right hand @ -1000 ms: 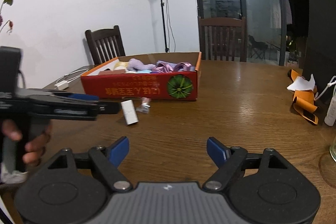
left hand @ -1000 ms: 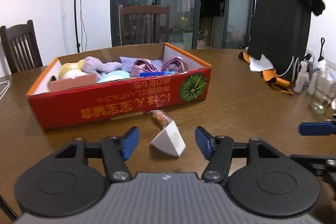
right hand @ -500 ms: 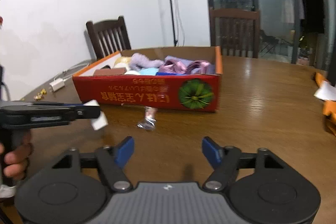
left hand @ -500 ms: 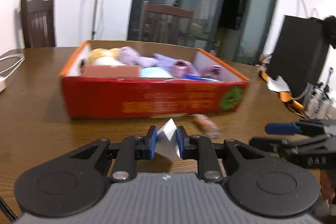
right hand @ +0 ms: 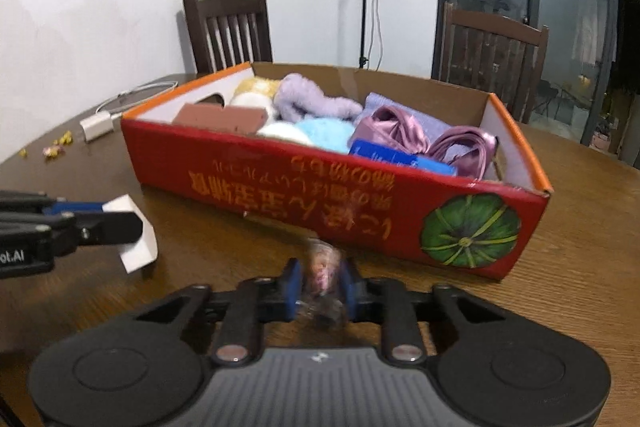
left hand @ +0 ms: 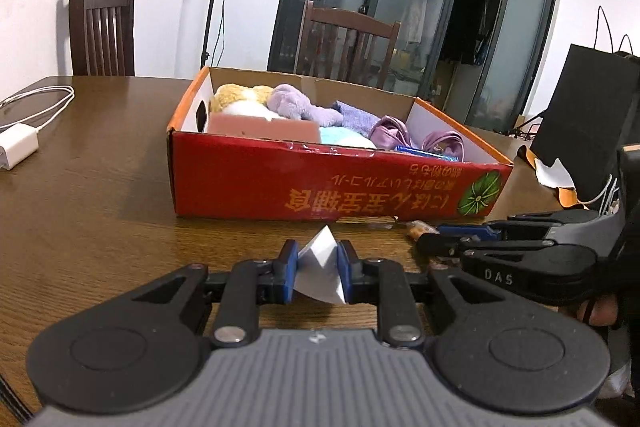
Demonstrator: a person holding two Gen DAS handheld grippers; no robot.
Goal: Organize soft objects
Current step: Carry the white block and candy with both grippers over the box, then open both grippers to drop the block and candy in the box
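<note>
- The left gripper (left hand: 318,273) is pinching a white folded card (left hand: 320,273) between nearly closed jaws, just in front of the red cardboard box (left hand: 332,183); the card's peak is pointing up and away toward the box, and it could be buckling and slipping out (thin paper).
- The right gripper (right hand: 319,285) is clamping a clear candy wrapper (right hand: 322,267), long axis roughly upright; being crinkly film, it may be sliding free before reaching the box.

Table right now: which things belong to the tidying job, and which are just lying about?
Job:
- red box of soft things
- white paper piece in left claw
- clear wrapped item in right claw

Lying about:
- white charger and cable
- orange scraps
- black bag
- chairs
</note>
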